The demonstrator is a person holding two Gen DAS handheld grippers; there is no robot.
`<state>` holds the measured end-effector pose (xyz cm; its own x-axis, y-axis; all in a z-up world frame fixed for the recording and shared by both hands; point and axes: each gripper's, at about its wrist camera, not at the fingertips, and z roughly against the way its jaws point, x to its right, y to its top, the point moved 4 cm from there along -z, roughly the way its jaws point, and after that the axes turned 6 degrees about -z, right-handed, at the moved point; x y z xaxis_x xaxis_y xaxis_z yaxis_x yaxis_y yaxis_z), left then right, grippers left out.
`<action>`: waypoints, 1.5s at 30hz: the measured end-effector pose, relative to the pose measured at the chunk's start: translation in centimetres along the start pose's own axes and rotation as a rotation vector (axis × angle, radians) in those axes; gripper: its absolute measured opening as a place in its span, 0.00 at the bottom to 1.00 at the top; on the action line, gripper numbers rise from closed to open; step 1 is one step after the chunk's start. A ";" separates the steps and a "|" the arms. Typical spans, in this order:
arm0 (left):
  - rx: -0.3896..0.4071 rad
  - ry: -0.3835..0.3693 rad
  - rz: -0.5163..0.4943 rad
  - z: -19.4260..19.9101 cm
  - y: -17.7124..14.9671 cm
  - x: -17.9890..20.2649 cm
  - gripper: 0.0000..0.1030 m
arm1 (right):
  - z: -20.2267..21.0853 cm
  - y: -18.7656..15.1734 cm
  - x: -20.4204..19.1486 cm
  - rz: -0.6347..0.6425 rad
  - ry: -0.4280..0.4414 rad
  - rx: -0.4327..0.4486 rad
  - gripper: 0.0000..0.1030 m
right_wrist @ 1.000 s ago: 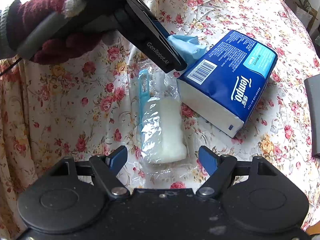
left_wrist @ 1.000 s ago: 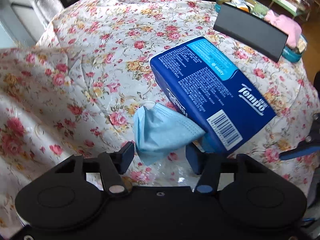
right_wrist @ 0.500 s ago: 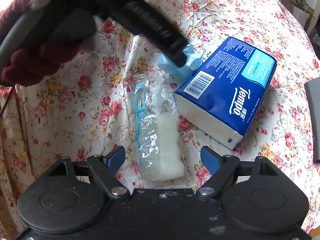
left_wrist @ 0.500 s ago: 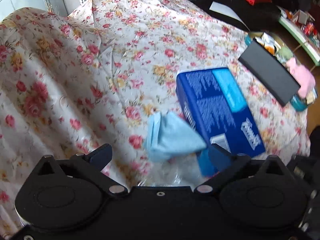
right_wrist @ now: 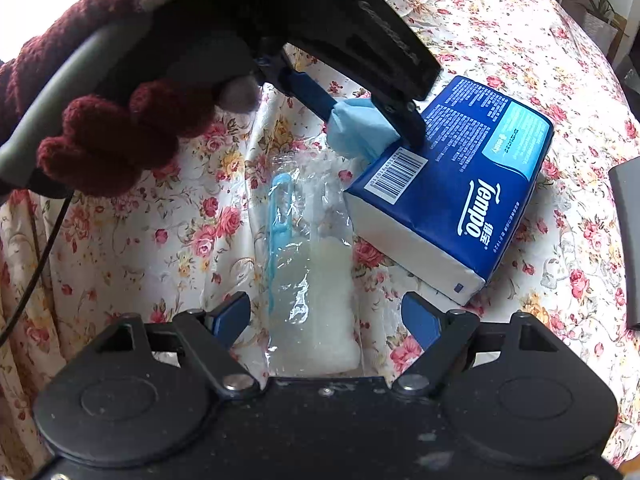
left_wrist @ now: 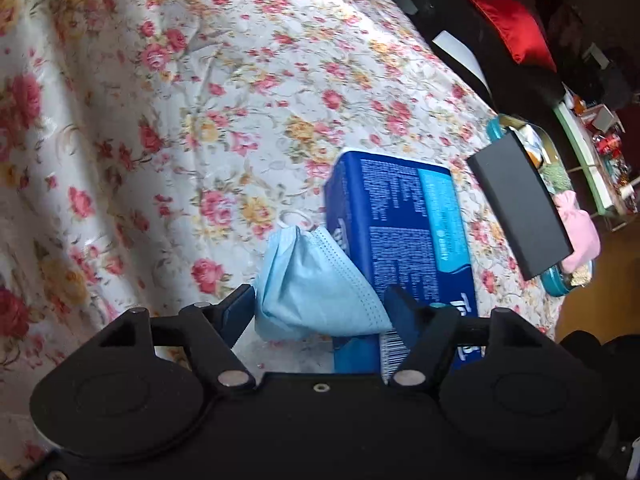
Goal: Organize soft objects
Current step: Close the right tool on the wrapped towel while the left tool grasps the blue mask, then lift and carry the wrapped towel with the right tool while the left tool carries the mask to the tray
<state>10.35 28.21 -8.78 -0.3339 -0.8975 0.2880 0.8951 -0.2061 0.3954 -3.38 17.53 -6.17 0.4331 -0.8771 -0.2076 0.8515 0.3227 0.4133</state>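
A crumpled light-blue face mask [left_wrist: 316, 280] leans against a blue Tempo tissue pack [left_wrist: 408, 232] on the floral cloth. My left gripper [left_wrist: 322, 304] has the mask between its fingers, and its jaws are closing, with both pads touching the bunched fabric. From the right wrist view, the mask [right_wrist: 360, 132] is pinched in the left gripper [right_wrist: 370, 128], held by a hand in a maroon glove [right_wrist: 120, 128]. My right gripper [right_wrist: 325, 314] stands open astride a clear plastic bag [right_wrist: 312, 272] holding white padding and a blue strip, beside the tissue pack [right_wrist: 460, 184].
A flat black box [left_wrist: 520, 204] lies across a teal tray [left_wrist: 560, 284] holding a pink soft item [left_wrist: 580, 236] at the cloth's far right. A red cushion [left_wrist: 508, 28] sits beyond the table. The black box [right_wrist: 628, 240] edges the right wrist view.
The left gripper's jaws spread wide off the mask, then narrowed onto it again while the gripper rolled and shifted. The right gripper stayed over the bag.
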 end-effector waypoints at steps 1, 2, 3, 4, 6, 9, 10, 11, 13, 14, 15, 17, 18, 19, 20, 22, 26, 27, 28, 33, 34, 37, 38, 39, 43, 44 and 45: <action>0.003 0.007 0.001 0.0 -0.1 -0.1 0.64 | -0.1 0.0 0.0 0.000 -0.001 -0.001 0.80; 0.008 0.006 0.004 0.0 -0.2 -0.2 0.64 | -0.2 0.0 0.0 0.001 -0.004 -0.001 0.80; 0.011 0.005 0.011 0.0 -0.2 -0.3 0.64 | -0.3 0.0 -0.1 0.000 -0.007 -0.002 0.80; 0.012 0.005 0.017 0.0 -0.2 -0.3 0.64 | -0.4 0.1 -0.2 0.000 -0.010 -0.001 0.80; 0.015 0.011 0.018 0.0 -0.1 -0.2 0.59 | -0.8 0.4 -0.5 0.004 -0.015 0.003 0.83; 0.010 0.034 0.008 0.3 0.1 0.1 0.55 | -1.9 0.9 -1.2 0.033 -0.036 -0.003 0.87; 0.006 0.052 0.002 0.5 0.2 0.2 0.55 | -2.3 1.0 -1.4 0.041 -0.046 -0.002 0.87; -0.001 0.074 -0.006 0.5 0.3 0.2 0.54 | -2.6 1.1 -1.7 0.048 -0.053 -0.001 0.87; -0.015 0.106 -0.013 0.5 0.3 0.2 0.54 | -3.3 1.1 -1.9 0.054 -0.064 -0.005 0.87; -0.023 0.114 -0.008 0.5 0.2 0.2 0.54 | -3.7 1.1 -2.0 0.051 -0.067 -0.010 0.87; -0.032 0.118 0.003 0.4 0.1 0.1 0.53 | -4.0 1.0 -2.1 0.046 -0.070 -0.017 0.87; -0.047 0.120 0.021 0.3 0.0 -0.1 0.52 | -4.4 0.7 -2.1 0.040 -0.066 -0.034 0.68; -0.053 0.126 0.028 0.3 -0.1 -0.1 0.51 | -4.6 0.5 -2.1 0.048 -0.057 -0.051 0.58; -0.058 0.132 0.032 0.4 -0.1 -0.1 0.51 | -4.4 0.2 -2.2 0.067 -0.060 -0.052 0.51; -0.063 0.136 0.035 0.4 -0.2 0.0 0.51 | -4.1 0.0 -2.4 0.090 -0.059 -0.045 0.50; -0.075 0.152 0.039 0.6 -0.2 0.1 0.51 | -3.3 -0.5 -2.5 0.110 -0.038 -0.056 0.49; -0.063 0.175 0.035 1.5 0.1 0.6 0.50 | -1.0 -1.1 -2.1 0.118 0.010 -0.043 0.49; -0.060 0.179 0.035 1.7 0.1 0.7 0.50 | -0.3 -1.2 -2.0 0.115 0.023 -0.036 0.49; -0.058 0.183 0.035 1.9 0.2 0.8 0.50 | 0.3 -1.2 -2.1 0.112 0.033 -0.027 0.49; -0.056 0.201 0.047 2.9 0.6 1.4 0.50 | 3.0 -0.8 -2.3 0.104 0.079 0.027 0.49; -0.052 0.204 0.048 3.1 0.7 1.5 0.50 | 3.4 -0.6 -2.3 0.103 0.087 0.036 0.49; -0.034 0.222 0.046 4.0 1.1 2.1 0.50 | 4.9 -0.6 -2.1 0.104 0.108 0.062 0.49; -0.027 0.228 0.045 4.3 1.2 2.3 0.50 | 5.5 -0.7 -2.1 0.104 0.111 0.070 0.49; -0.022 0.233 0.045 4.6 1.4 2.5 0.50 | 5.9 -0.8 -2.0 0.103 0.112 0.079 0.49; -0.003 0.250 0.037 5.7 1.9 3.6 0.50 | 6.7 -1.2 -1.6 0.090 0.115 0.106 0.49; 0.002 0.253 0.033 5.9 2.0 3.9 0.50 | 6.9 -1.2 -1.5 0.085 0.113 0.113 0.49; 0.007 0.256 0.029 6.1 2.2 4.3 0.50 | 7.2 -1.3 -1.2 0.080 0.111 0.119 0.49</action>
<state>9.05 26.30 -1.34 -0.2214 -0.9727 0.0692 0.9010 -0.1769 0.3962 -7.11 15.61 -0.09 0.5340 -0.8034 -0.2635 0.7746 0.3399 0.5334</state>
